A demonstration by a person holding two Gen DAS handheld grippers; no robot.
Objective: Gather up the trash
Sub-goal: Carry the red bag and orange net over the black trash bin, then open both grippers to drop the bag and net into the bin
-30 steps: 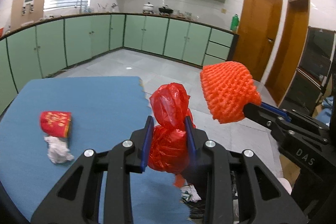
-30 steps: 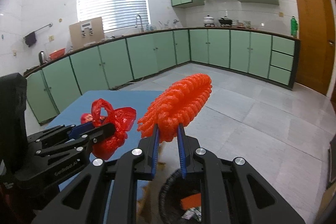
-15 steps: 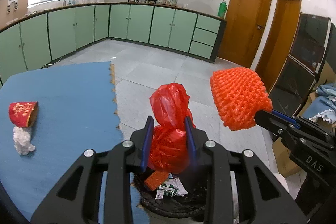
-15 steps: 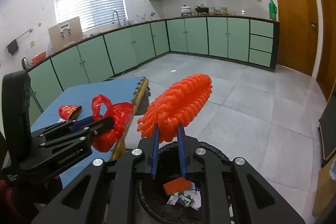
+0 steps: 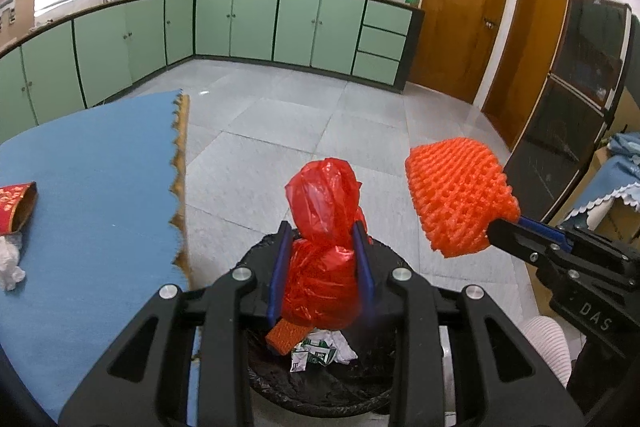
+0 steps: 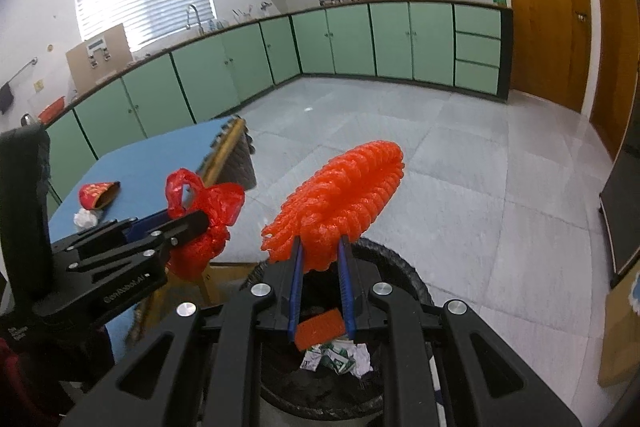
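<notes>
My left gripper [image 5: 322,239] is shut on a crumpled red plastic bag [image 5: 324,227] and holds it right above the black-lined trash bin [image 5: 320,383]. My right gripper [image 6: 320,247] is shut on an orange foam fruit net [image 6: 340,195], also above the bin [image 6: 400,267]. The net [image 5: 456,199] shows to the right in the left wrist view; the bag [image 6: 204,211] shows to the left in the right wrist view. A red paper cup [image 5: 16,203] and a white crumpled tissue [image 5: 10,263] lie on the blue table [image 5: 100,187].
The bin holds an orange scrap [image 5: 286,335] and crumpled wrappers [image 5: 320,347]. The table's wooden edge [image 5: 182,167] runs just left of the bin. Green kitchen cabinets [image 5: 280,23] line the far walls; a dark cabinet [image 5: 576,99] and brown doors [image 5: 456,15] stand at the right.
Both grippers have swung right, off the table and over the trash bin, each still holding its item. The cup and tissue have slid to the left edge of the view.
</notes>
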